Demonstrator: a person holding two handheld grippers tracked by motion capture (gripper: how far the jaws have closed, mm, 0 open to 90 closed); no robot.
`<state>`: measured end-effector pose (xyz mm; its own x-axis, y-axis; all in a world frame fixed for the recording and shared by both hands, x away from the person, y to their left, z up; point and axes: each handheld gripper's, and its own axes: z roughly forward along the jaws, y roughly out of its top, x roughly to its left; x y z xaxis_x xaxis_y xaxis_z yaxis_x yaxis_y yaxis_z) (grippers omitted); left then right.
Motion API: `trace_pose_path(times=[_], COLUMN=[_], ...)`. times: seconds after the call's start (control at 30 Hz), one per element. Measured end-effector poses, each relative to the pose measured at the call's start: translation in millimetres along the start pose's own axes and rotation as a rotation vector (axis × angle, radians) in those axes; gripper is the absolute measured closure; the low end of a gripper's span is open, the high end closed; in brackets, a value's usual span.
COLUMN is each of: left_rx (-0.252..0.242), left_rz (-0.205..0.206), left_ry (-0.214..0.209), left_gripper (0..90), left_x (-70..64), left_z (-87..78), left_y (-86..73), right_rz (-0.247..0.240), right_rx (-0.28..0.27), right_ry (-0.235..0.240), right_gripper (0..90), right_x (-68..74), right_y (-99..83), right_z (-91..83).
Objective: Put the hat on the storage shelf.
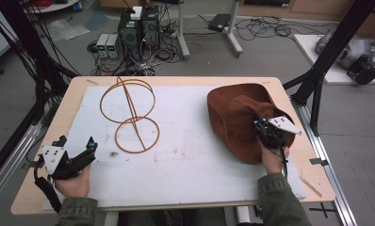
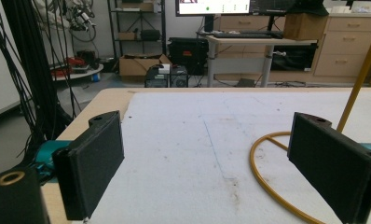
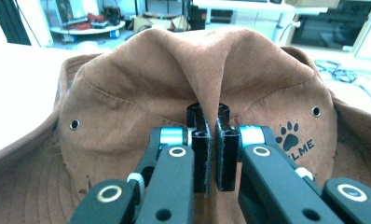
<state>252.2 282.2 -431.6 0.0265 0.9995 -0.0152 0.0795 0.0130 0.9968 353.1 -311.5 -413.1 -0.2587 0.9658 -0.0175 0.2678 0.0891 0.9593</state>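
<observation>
Left gripper: the left gripper (image 1: pixel 75 153) sits at the near left corner of the table, held in a hand (image 1: pixel 73 182) with an olive sleeve; its jaws stand wide apart with nothing between them, and bare mat shows in the gap in the left gripper view (image 2: pixel 207 163).

White mat: a scuffed white mat (image 1: pixel 190 160) covers most of the pale wooden table (image 1: pixel 82 87); it lies under and ahead of the left gripper.

Wire stand: a thin tan wire stand made of two rings joined by a slanted rod (image 1: pixel 129 115) rests on the mat ahead of the left gripper and to its right, apart from it. In the left gripper view, its near ring (image 2: pixel 263 175) curves just behind the right-hand jaw and its rod (image 2: pixel 360 70) rises above that jaw; I cannot tell whether the ring touches the jaw.

Brown hat: a soft rust-brown suede brimmed hat (image 1: pixel 237 117) lies on the right part of the mat, directly under and ahead of the right gripper. The right gripper view shows metal eyelets (image 3: pixel 74 124) to either side of the jaws and a black paw print with lettering (image 3: pixel 293 135) to their right.

Right gripper: the right gripper (image 1: pixel 265 126), held by the other hand (image 1: pixel 273 157), rests on the crown of the hat; its jaws are pressed nearly together, pinching a raised fold of the crown (image 3: pixel 207 70).
</observation>
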Motion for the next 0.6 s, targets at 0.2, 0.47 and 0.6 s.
trace_pose_path(times=[0.2,0.47,0.6], left_rx=[0.003,0.002,-0.001], left_rz=[0.002,-0.003,-0.017], left_ry=[-0.002,-0.004,-0.003], left_gripper=[11.0,11.0,11.0], left_x=[-0.1,-0.2,1.2], left_z=[0.7,0.9,0.5], left_y=[-0.5,-0.4,-0.5], right_rz=[-0.015,-0.023,-0.008], right_rx=[-0.083,-0.149,-0.167], right_ry=[0.019,0.051,0.07], right_gripper=[88.1,88.0,88.0], right_x=[2.9,10.0,14.8], right_y=[3.8,10.9,16.8], right_z=[-7.0,-14.2,-17.7])
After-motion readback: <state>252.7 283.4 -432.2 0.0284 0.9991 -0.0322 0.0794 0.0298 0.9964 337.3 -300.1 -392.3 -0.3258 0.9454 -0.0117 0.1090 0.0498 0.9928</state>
